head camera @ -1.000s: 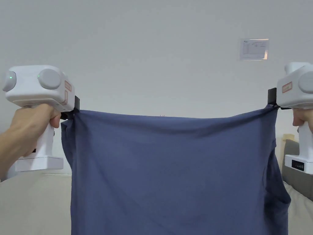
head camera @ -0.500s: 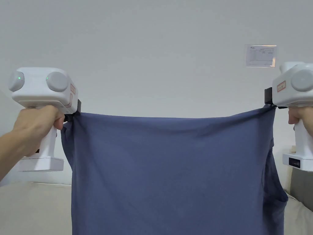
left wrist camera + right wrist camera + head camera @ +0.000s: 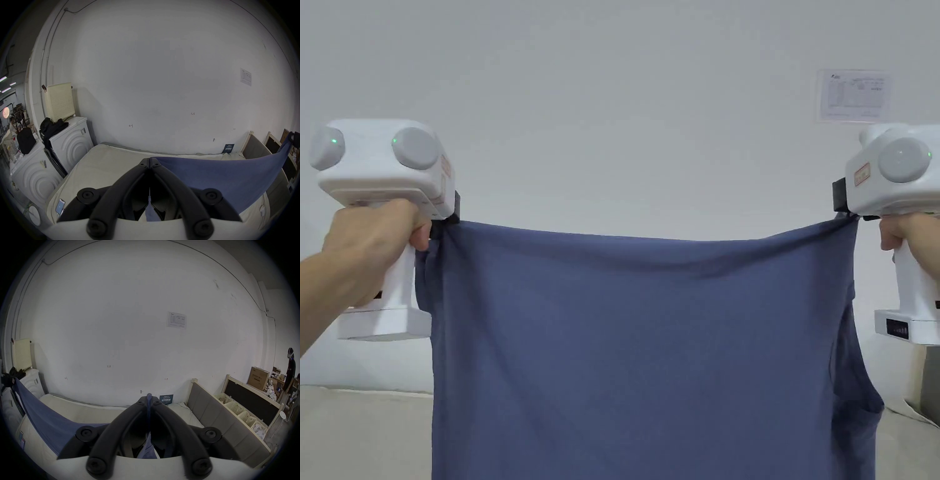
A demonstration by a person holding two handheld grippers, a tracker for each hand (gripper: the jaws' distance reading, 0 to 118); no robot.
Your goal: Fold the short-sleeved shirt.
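Head view: blue short-sleeved shirt (image 3: 637, 350) is held up in front of white wall (image 3: 625, 106), stretched taut betw. two grippers. Left gripper (image 3: 445, 220) is clamped on shirt's upper left corner; right gripper (image 3: 845, 209) on upper right corner. Paper sheet (image 3: 854, 95) is seen on wall above right gripper.

Left gripper view: jaws are pressed together w/ shirt (image 3: 227, 180) fabric pinched betw. them; cloth is stretched away over the mattress (image 3: 103, 164). Washing machine (image 3: 71, 142) is seen beside mattress.

Right gripper view: jaws are closed on shirt (image 3: 48, 421) edge; fabric is seen poking past the tips. Headboard (image 3: 215, 418) is seen beside mattress (image 3: 78, 410).
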